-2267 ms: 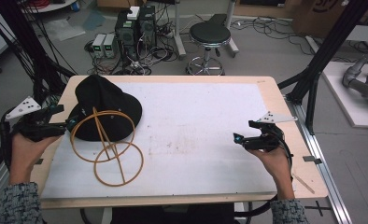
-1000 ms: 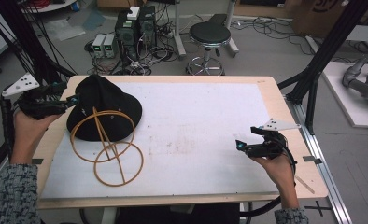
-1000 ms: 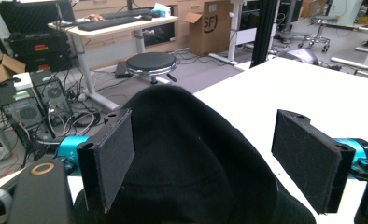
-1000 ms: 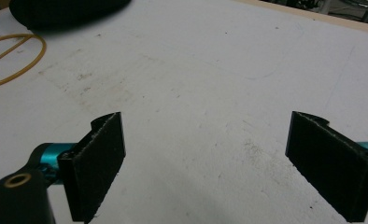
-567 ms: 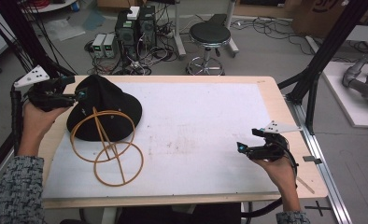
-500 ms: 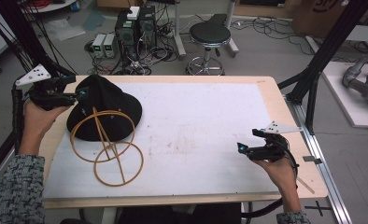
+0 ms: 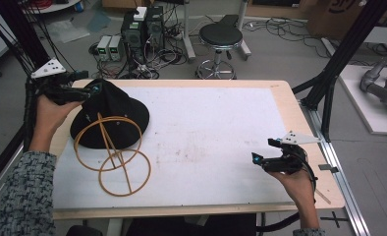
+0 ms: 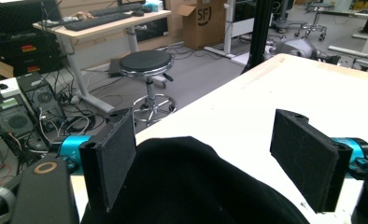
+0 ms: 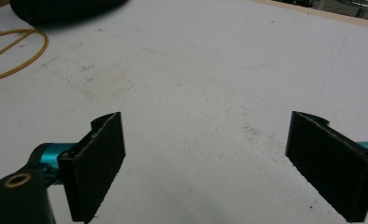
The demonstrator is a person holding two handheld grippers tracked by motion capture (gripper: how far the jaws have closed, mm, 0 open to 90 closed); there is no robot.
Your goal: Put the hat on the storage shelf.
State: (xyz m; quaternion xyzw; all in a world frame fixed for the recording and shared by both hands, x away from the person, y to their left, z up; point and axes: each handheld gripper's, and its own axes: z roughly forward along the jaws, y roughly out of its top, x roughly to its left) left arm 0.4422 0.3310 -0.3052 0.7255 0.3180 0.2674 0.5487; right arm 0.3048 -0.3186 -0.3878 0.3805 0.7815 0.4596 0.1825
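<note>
A black brimmed hat [image 7: 110, 115] lies at the table's far left, with a yellow wire stand of two rings [image 7: 114, 150] leaning on its near brim. My left gripper [image 7: 86, 87] is open at the hat's crown on its left side. In the left gripper view the hat [image 8: 187, 186] rises between the two spread pads [image 8: 109, 158] without being pinched. My right gripper [image 7: 260, 160] hovers open over the bare white mat near the table's right front. In the right gripper view, part of the yellow ring [image 9: 11, 51] and the hat's edge [image 9: 60, 9] lie far ahead.
The white mat [image 7: 206, 132] covers a wooden table [image 7: 290, 103]. Behind the table stand a black stool [image 7: 220, 37], computer boxes [image 7: 142, 24] and tangled cables. Black frame posts [image 7: 339, 64] rise at the right.
My left gripper has travelled from the table's left edge up and back to the hat's crown, now straddling it. The right gripper drifted slightly toward the near edge.
</note>
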